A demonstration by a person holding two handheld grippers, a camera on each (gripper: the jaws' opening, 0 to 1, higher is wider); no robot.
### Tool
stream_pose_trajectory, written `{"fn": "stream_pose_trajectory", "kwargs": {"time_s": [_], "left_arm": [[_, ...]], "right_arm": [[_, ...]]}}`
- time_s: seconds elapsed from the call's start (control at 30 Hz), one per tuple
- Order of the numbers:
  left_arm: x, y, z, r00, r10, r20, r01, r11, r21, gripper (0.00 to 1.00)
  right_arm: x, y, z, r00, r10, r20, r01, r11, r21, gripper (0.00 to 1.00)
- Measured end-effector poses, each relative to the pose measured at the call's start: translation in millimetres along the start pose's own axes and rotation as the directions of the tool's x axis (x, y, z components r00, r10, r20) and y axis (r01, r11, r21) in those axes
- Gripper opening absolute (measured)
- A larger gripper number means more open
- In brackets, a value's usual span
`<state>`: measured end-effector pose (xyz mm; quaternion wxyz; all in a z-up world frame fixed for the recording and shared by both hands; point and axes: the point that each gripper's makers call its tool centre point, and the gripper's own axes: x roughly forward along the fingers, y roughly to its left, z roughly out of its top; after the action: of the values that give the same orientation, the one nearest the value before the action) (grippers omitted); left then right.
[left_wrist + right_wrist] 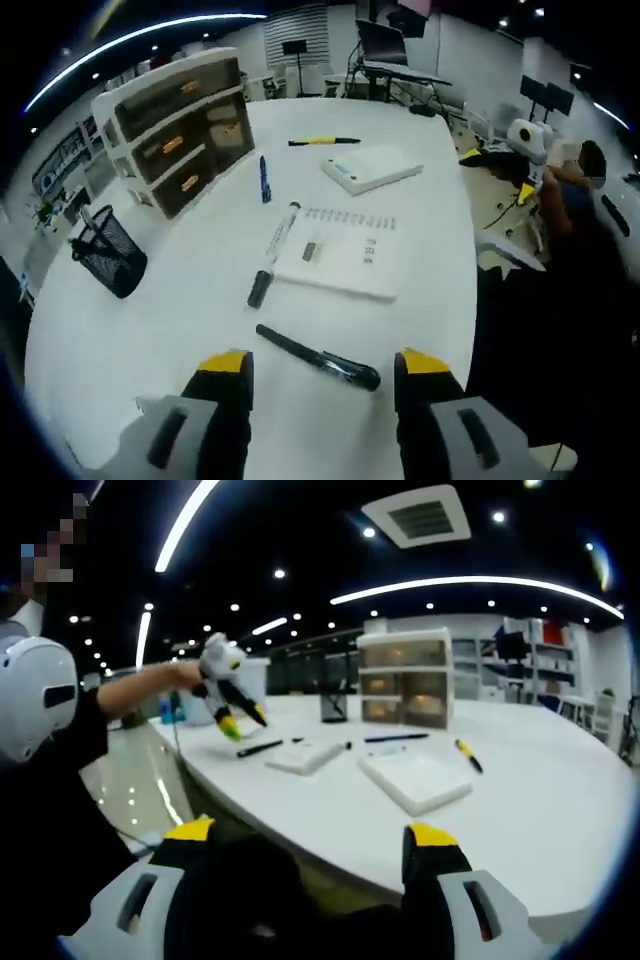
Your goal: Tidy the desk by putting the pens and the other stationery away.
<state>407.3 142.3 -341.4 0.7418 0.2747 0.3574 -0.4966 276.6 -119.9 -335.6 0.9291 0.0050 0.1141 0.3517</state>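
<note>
Evidently nothing was put away yet: the black pen (318,360), marker (281,234), blue pen (264,179), yellow pen (323,142) and notebook (345,254) all lay loose on the table (150,320); mesh pen cup (110,252) and drawer unit (178,128) waited. Left tool (325,366) hovered wide over the black pen; right tool (310,842) wide, empty, off the table edge.

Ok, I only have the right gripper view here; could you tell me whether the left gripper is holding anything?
Observer: No. In the left gripper view the left gripper is open, with a black pen lying on the table just ahead of it.
Operator: Thank you. Is anything small lying near the notebook?
Observer: Yes, a short black piece, perhaps a cap, lies beside the notebook, close to a white marker.
</note>
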Motion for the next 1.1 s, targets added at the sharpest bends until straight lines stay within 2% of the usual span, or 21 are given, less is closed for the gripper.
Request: {"fn": "stream_pose_trajectory", "kwargs": {"time_s": [0.03, 0.1, 0.13, 0.23, 0.33, 0.43, 0.47, 0.53, 0.6, 0.73, 0.77, 0.83, 0.87, 0.93, 1.1], "left_arm": [[-1.6, 0.6, -0.2, 1.000, 0.003, -0.009, -0.003, 1.000, 0.022, 0.57], [-6.0, 3.2, -0.8, 0.999, 0.017, -0.042, -0.011, 0.990, 0.142, 0.57], [-6.8, 2.7, -1.2, 0.999, 0.016, -0.051, -0.008, 0.985, 0.170, 0.57], [-9.8, -4.9, -3.2, 0.996, -0.023, -0.087, 0.048, 0.952, 0.303, 0.57], [-11.5, -12.9, -6.8, 0.990, -0.057, -0.130, 0.104, 0.912, 0.396, 0.57], [-11.6, -17.9, -9.3, 0.984, -0.075, -0.162, 0.142, 0.878, 0.456, 0.57], [-11.4, -19.4, -10.5, 0.981, -0.079, -0.178, 0.157, 0.860, 0.486, 0.57], [-10.3, -23.1, -13.9, 0.973, -0.093, -0.209, 0.191, 0.833, 0.519, 0.56], [-8.0, -24.8, -16.1, 0.968, -0.101, -0.230, 0.211, 0.824, 0.526, 0.56], [-3.1, -24.9, -19.7, 0.958, -0.095, -0.271, 0.240, 0.781, 0.576, 0.56], [-1.8, -23.6, -20.7, 0.956, -0.087, -0.281, 0.245, 0.766, 0.595, 0.56], [1.6, -19.3, -21.6, 0.953, -0.067, -0.297, 0.252, 0.722, 0.645, 0.56], [1.9, -18.4, -23.7, 0.948, -0.061, -0.313, 0.261, 0.712, 0.652, 0.56], [5.5, -20.1, -26.1, 0.938, -0.064, -0.342, 0.295, 0.670, 0.682, 0.56], [12.6, -19.1, -21.6, 0.933, -0.079, -0.350, 0.316, 0.644, 0.697, 0.52]], "right_arm": [[-0.3, -0.1, 0.2, 1.000, 0.000, 0.001, 0.000, 1.000, 0.000, 0.71], [-0.4, 0.0, 0.5, 1.000, 0.001, 0.003, -0.001, 1.000, 0.000, 0.71], [-0.2, 0.1, 0.4, 1.000, 0.001, 0.003, -0.001, 1.000, 0.000, 0.71], [0.8, 0.8, -1.0, 1.000, 0.005, -0.001, -0.005, 1.000, -0.001, 0.71], [1.0, 1.1, -1.3, 1.000, 0.006, -0.003, -0.006, 1.000, -0.001, 0.71], [0.7, 0.7, -0.8, 1.000, 0.004, -0.002, -0.004, 1.000, 0.000, 0.71], [0.6, 0.7, -0.9, 1.000, 0.004, -0.002, -0.004, 1.000, 0.000, 0.71], [0.6, 0.5, -1.5, 1.000, 0.004, -0.005, -0.004, 1.000, 0.000, 0.71], [0.9, 0.6, -1.9, 1.000, 0.004, -0.006, -0.004, 1.000, -0.001, 0.71], [1.7, 0.7, -2.3, 1.000, 0.006, -0.007, -0.006, 1.000, 0.000, 0.71], [2.0, 0.8, -2.7, 1.000, 0.006, -0.009, -0.006, 1.000, 0.000, 0.71], [2.6, 0.4, -3.6, 1.000, 0.005, -0.012, -0.005, 1.000, 0.000, 0.71], [2.9, 0.1, -4.1, 1.000, 0.004, -0.014, -0.004, 1.000, 0.001, 0.71], [3.8, -0.2, -4.8, 1.000, 0.004, -0.017, -0.004, 1.000, 0.002, 0.71], [7.2, 0.6, -6.5, 1.000, 0.005, -0.025, -0.005, 1.000, 0.004, 0.71]]}}
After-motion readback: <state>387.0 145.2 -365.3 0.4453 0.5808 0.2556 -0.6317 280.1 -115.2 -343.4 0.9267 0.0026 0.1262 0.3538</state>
